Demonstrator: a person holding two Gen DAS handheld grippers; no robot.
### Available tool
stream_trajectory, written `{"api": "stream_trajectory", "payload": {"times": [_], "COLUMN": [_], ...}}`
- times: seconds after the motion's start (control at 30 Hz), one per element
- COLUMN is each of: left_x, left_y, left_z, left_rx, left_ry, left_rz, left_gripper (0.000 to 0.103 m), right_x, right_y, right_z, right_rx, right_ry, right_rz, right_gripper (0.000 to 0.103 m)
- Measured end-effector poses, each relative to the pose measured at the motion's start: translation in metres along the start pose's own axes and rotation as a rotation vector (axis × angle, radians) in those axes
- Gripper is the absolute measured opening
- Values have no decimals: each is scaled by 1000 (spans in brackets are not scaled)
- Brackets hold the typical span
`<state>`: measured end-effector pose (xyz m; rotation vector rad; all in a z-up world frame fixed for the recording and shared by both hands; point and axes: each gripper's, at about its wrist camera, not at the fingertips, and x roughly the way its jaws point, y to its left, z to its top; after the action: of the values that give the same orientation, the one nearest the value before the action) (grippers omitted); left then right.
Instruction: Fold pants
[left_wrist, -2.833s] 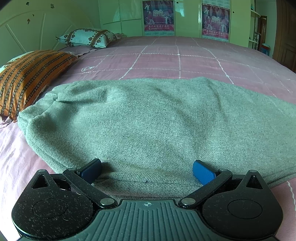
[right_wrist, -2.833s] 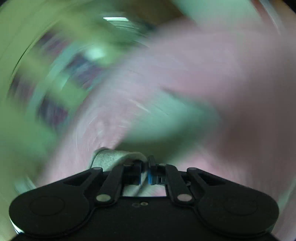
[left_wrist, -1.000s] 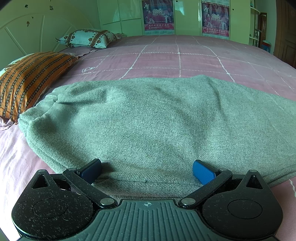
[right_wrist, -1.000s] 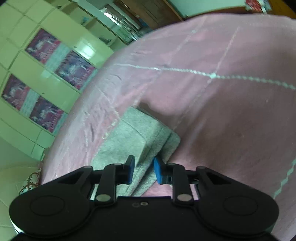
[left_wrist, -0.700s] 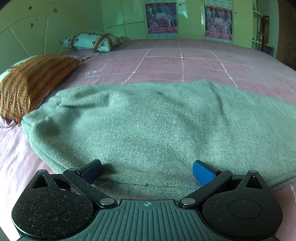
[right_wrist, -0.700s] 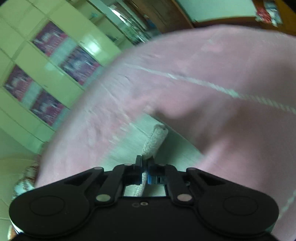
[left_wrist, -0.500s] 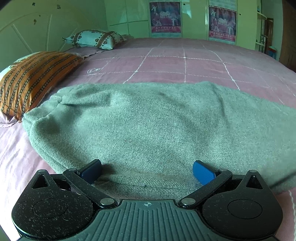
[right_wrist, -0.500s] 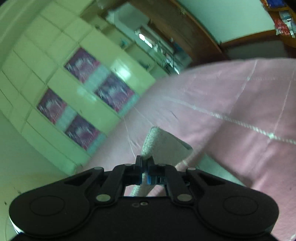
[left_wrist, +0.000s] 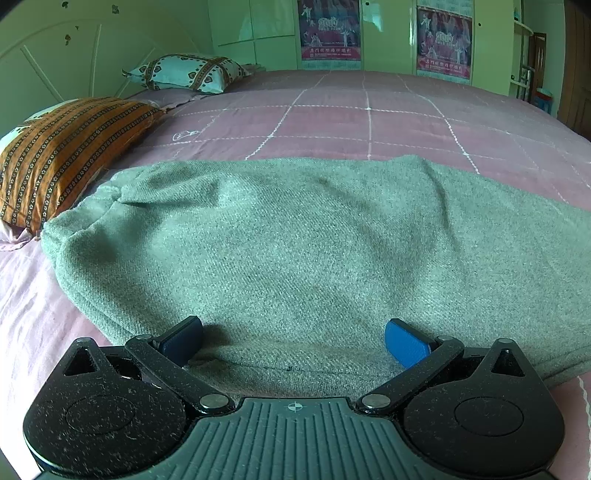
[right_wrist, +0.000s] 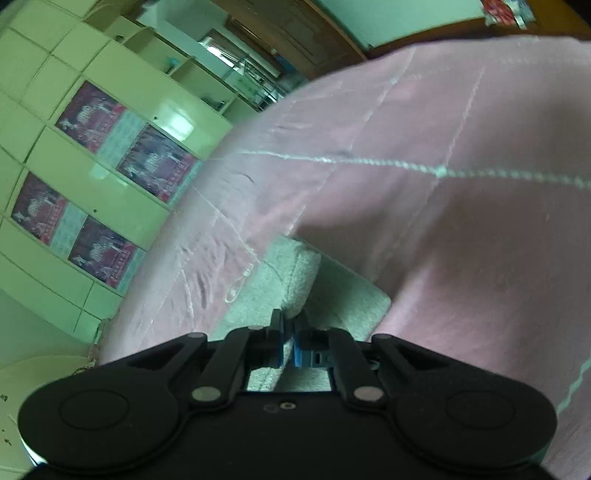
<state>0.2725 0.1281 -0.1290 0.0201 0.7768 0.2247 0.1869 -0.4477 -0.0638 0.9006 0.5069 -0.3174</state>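
- The left claw (left_wrist: 293, 341) stands wide, its two blue pads far apart and nothing between them; it sits low at the near edge of the pants (left_wrist: 314, 251).
- The grey knitted pants spread straight ahead of the left claw across the bed (left_wrist: 369, 122), their near hem lying just under and between its pads, whether touching them I cannot tell.
- Ahead and to the left of that claw the cloth gathers into a bunched end, close beside an orange striped pillow (left_wrist: 62, 147).
- Farther ahead on the left lies a pale patterned pillow (left_wrist: 184, 74); beyond the bed's far side stands a pale wardrobe with posters (left_wrist: 330, 33).
- The right claw (right_wrist: 289, 345) is narrow, its pads pinched on a raised ridge of the pants (right_wrist: 303, 280).
- From that pinch the cloth rises ahead of the right claw as an upright fold, with flatter grey cloth lying on either side of it on the pink bedcover (right_wrist: 461, 240).
- Up and to the left of the right claw the wardrobe's posters show again.
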Motion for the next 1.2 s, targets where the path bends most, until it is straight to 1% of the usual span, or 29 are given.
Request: {"api": "stream_trajectory", "payload": {"times": [0.03, 0.07, 0.1, 0.2, 0.23, 0.27, 0.3, 0.33, 0.47, 0.53, 0.57, 0.67, 0.7, 0.73, 0.8, 0.83, 0.93, 1.0, 1.07, 1.2], "left_x": [0, -1, -1, -1, -1, -1, 0, 0, -2, -6, -11, -30, -36, -40, -43, -45, -52, -61, -66, -70], "left_y": [0, 0, 1, 1, 1, 1, 1, 1, 1, 0, -2, -2, -1, 1, 7, 8, 8, 9, 13, 28], "left_z": [0, 0, 0, 0, 0, 0, 0, 0, 0, 0, 0, -4, -6, -8, -10, -10, -14, -17, -22, -29], "left_rx": [0, 0, 0, 1, 2, 2, 3, 3, 2, 6, -4, -33, -49, -68, -102, -109, -77, -62, -77, -147], "left_ry": [0, 1, 2, 3, 3, 3, 4, 4, 0, -6, -6, -55, -69, -81, -78, -70, -73, -85, -89, -81], "left_rz": [0, -1, -2, -3, -3, -2, -2, -2, -1, 12, 15, 8, 13, 15, 16, 15, 14, 17, 24, 27], "left_gripper": [103, 103, 103, 103, 103, 103, 103, 103, 103, 103, 103, 103, 103, 103, 103, 103, 103, 103, 103, 103], "right_x": [7, 11, 10, 4, 5, 11, 15, 14, 2, -13, -23, -43, -46, -44, -29, -21, -3, 6, 13, 24], "right_y": [-6, -13, -15, -9, -7, -9, -15, -20, -16, -10, -4, 10, 13, 17, 29, 39, 65, 81, 91, 100], "right_z": [-1, 0, -1, -2, -2, -2, -2, -2, -6, -10, -14, -25, -30, -38, -60, -75, -116, -138, -153, -171], "right_rx": [15, 47, 65, 65, 43, 30, 46, 56, 46, 7, -36, -69, -59, -35, 9, 0, -31, -57, -57, -28], "right_ry": [31, 45, 36, 6, 2, 25, 42, 42, 33, -11, -36, -68, -50, -3, 141, 193, 310, 356, 405, 461], "right_rz": [-47, -45, -30, -5, -6, -29, -38, -34, -42, -51, -55, -1, 37, 90, 201, 231, 280, 295, 309, 309], "right_gripper": [0, 0, 0, 0, 0, 0, 0, 0, 0, 5, 12, 12, 12, 12, 13, 13, 13, 13, 13, 14]}}
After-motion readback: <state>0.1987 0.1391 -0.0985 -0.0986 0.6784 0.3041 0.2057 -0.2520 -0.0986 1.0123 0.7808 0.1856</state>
